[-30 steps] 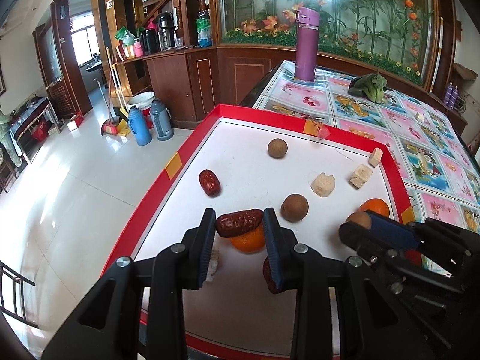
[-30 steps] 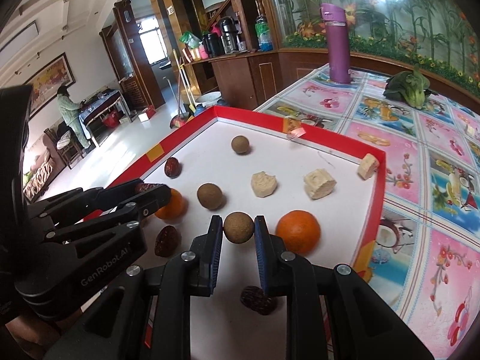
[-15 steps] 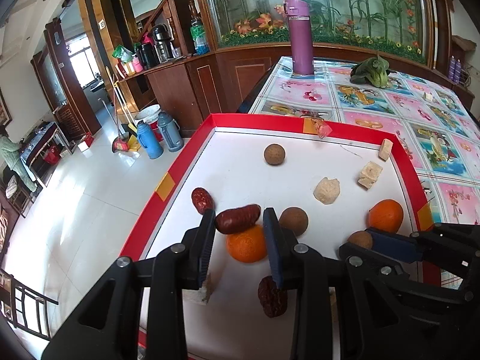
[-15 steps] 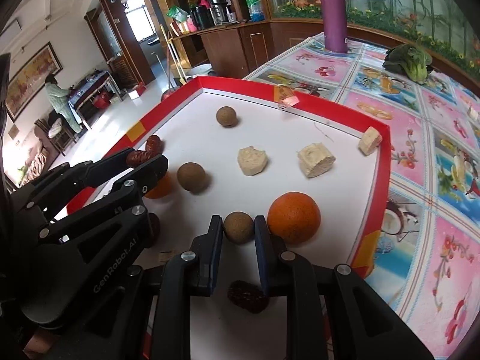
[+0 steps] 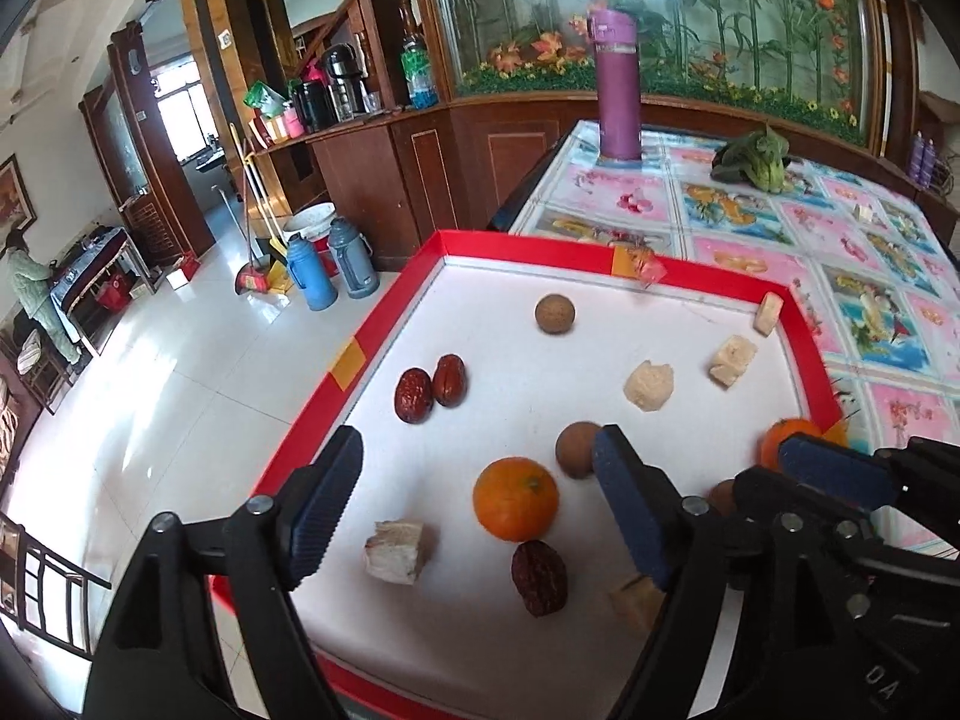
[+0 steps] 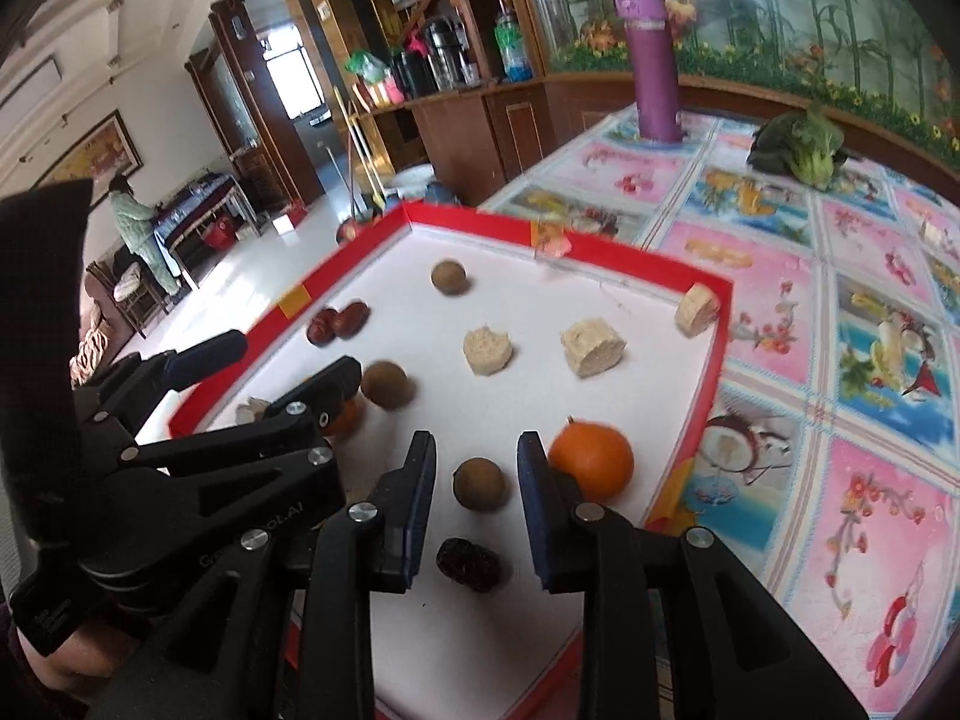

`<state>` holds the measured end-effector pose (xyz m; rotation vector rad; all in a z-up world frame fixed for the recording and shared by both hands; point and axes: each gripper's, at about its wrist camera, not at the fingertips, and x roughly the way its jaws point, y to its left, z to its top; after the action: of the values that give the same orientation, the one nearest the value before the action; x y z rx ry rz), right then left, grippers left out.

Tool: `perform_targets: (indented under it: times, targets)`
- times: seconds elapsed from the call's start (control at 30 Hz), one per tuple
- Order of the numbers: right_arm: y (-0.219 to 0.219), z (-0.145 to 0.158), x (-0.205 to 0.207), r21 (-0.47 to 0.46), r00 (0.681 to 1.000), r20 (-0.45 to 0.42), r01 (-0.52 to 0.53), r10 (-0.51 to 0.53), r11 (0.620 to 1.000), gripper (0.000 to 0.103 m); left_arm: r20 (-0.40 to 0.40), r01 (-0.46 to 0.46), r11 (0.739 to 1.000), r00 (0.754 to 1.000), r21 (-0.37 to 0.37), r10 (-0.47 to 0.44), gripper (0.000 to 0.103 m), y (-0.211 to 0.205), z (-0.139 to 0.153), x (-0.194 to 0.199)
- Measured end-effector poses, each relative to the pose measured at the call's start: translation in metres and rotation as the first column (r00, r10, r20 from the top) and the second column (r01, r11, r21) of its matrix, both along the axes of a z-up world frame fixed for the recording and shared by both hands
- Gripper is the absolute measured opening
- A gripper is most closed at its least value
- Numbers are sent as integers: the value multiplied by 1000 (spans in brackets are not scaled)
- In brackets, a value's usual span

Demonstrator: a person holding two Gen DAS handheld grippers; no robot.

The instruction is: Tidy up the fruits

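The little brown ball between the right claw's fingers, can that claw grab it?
Probably yes. The right claw is open with the brown longan sitting right between its fingers on the white tray; nothing blocks it. The orange sits just outside.

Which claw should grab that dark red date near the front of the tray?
Probably the right gripper: it is open, and the date lies just below its open fingers. The left gripper, also open, sits farther off.
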<state>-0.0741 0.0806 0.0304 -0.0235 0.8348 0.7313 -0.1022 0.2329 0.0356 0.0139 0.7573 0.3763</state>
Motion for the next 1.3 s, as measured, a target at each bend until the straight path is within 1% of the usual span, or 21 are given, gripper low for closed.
perform_targets:
  times: [0.03, 0.1, 0.2, 0.27, 0.33, 0.37, 0.47, 0.53, 0.67, 0.77, 0.9, 1.0, 1.13, 1.2, 1.3]
  targets:
    - [-4, 5, -3, 14, 1000, 15, 4, -4, 1000, 35, 17, -7, 1000, 1000, 0, 7, 84, -1, 5, -5]
    - [-13, 15, -9, 46, 999, 48, 17, -20, 999, 40, 49, -21, 1000, 999, 6, 20, 88, -4, 15, -15]
    - [-22, 28, -21, 71, 994, 101, 38, -45, 997, 42, 110, -46, 999, 993, 15, 44, 96, -9, 34, -34]
    - [-26, 36, -29, 87, 989, 134, 53, -64, 995, 47, 142, -61, 998, 988, 25, 57, 102, -14, 45, -47]
    - [-31, 44, -40, 109, 983, 166, 64, -82, 992, 58, 178, -79, 996, 982, 50, 69, 103, -21, 57, -62]
    - [-35, 49, -47, 122, 978, 185, 73, -95, 990, 60, 193, -88, 994, 978, 61, 75, 103, -24, 62, -70]
    - [-43, 61, -65, 151, 961, 243, 95, -130, 984, 69, 217, -112, 992, 971, 63, 96, 103, -31, 74, -91]
    - [-48, 68, -75, 176, 950, 274, 104, -150, 979, 79, 225, -129, 990, 968, 59, 113, 103, -34, 79, -102]
    - [-60, 83, -101, 211, 922, 343, 111, -180, 971, 82, 244, -160, 984, 960, 75, 137, 103, -44, 89, -125]
    - [-69, 89, -117, 221, 907, 369, 126, -202, 967, 83, 258, -171, 981, 955, 88, 144, 103, -53, 94, -141]
    - [-81, 92, -132, 247, 896, 379, 141, -230, 959, 84, 276, -171, 981, 951, 94, 139, 103, -62, 97, -162]
    - [-89, 94, -143, 259, 890, 384, 152, -245, 954, 84, 279, -160, 982, 952, 105, 125, 103, -69, 96, -172]
    - [-97, 97, -157, 276, 867, 406, 184, -288, 943, 84, 286, -131, 987, 953, 96, 99, 103, -72, 96, -188]
    - [-103, 98, -164, 296, 862, 399, 200, -311, 934, 84, 288, -110, 990, 954, 94, 79, 103, -73, 96, -195]
    - [-108, 98, -172, 313, 857, 390, 221, -337, 924, 84, 304, -96, 991, 950, 92, 64, 103, -75, 98, -205]
